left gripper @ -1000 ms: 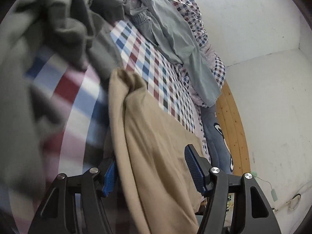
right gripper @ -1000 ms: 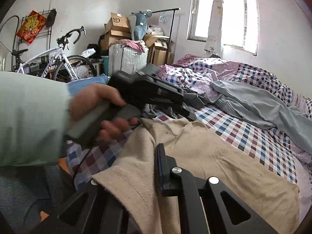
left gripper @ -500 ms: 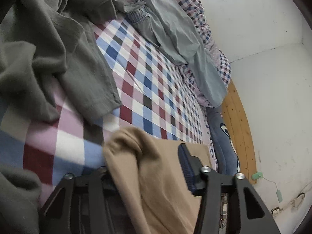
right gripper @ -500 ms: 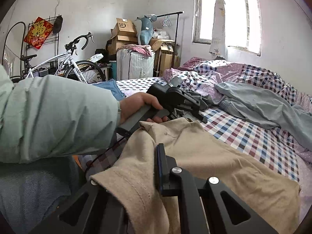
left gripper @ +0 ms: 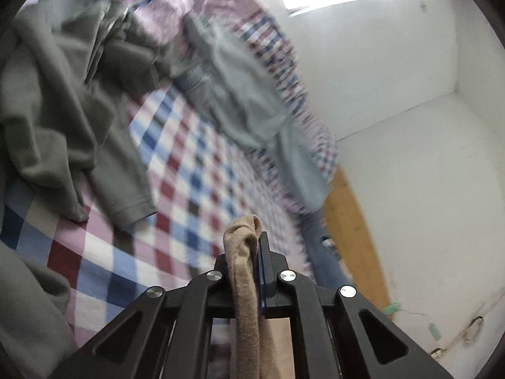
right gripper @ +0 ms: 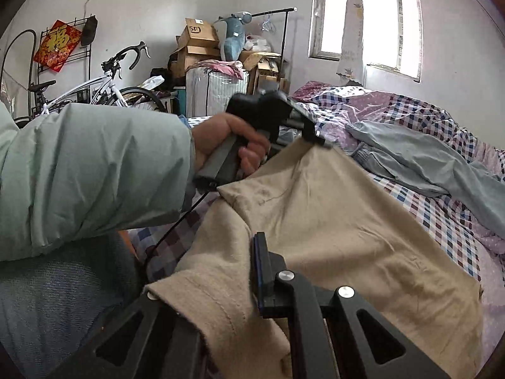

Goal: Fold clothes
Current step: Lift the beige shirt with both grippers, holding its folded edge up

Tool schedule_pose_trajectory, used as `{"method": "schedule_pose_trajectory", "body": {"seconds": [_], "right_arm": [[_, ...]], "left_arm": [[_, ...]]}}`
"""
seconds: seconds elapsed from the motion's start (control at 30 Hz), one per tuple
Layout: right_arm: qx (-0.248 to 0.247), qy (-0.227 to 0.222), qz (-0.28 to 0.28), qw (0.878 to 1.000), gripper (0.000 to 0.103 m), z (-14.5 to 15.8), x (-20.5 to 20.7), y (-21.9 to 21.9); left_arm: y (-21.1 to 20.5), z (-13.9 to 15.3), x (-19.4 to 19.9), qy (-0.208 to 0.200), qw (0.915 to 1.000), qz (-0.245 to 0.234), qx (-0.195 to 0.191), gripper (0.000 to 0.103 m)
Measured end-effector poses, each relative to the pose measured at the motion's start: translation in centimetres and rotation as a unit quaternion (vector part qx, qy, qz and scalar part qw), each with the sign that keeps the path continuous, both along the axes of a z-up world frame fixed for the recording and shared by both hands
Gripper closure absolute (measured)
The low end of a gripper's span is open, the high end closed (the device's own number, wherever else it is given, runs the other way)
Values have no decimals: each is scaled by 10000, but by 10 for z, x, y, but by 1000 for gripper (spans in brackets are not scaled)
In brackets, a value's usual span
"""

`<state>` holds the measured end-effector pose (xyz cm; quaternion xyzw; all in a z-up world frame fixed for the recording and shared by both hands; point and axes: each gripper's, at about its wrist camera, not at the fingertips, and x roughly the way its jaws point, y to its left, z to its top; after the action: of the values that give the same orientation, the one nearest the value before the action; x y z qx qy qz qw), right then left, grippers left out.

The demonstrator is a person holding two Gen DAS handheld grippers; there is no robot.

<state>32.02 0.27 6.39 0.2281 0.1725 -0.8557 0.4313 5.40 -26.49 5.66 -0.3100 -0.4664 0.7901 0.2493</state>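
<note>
Left tongs now lifted, pinching tan garment corner, right tongs clamping its edge, sleeved arm outstretched

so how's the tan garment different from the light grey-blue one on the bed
The tan garment is pinched at two spots, by the left gripper and the right gripper, and stretched between them; the grey-blue garment lies loose and crumpled, untouched. Tan sits nearest the person, grey-blue farther back. Both lie over the checked bedsheet.
</note>
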Motion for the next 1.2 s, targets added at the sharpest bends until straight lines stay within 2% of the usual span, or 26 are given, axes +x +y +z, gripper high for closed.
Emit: {"method": "schedule_pose_trajectory", "body": {"seconds": [0.17, 0.27, 0.33, 0.43, 0.57, 0.7, 0.87, 1.03, 1.2], "right_arm": [[-152, -3, 172, 9997, 99, 5, 25, -24], [-311, -28, 257, 9992, 99, 9, 40, -41], [-371, -96, 222, 9990, 99, 9, 43, -49], [-509, -419, 69, 9978, 99, 3, 37, -54], [-724, -822, -121, 9939, 99, -1, 28, -47], [-809, -791, -247, 9933, 99, 4, 27, -38], [-790, -687, -478, 9934, 99, 9, 28, -19], [-872, -692, -834, 9903, 99, 12, 28, 13], [-1048, -718, -1074, 9861, 99, 18, 26, 42]], "left_arm": [[-23, 31, 36, 844, 9930, 272, 786, 99], [-42, 40, 47, 884, 9925, 307, 790, 99], [-56, 37, 50, 744, 9942, 308, 714, 99], [-67, 25, 47, 314, 9975, 420, 470, 99], [-61, 28, 50, 289, 9985, 388, 241, 99], [-48, 37, 50, 330, 9990, 299, 86, 99], [-30, 50, 53, 253, 9978, 420, -456, 98], [-5, 67, 57, 283, 9961, 273, -791, 98], [22, 82, 52, 241, 9954, 198, -906, 98]]}}
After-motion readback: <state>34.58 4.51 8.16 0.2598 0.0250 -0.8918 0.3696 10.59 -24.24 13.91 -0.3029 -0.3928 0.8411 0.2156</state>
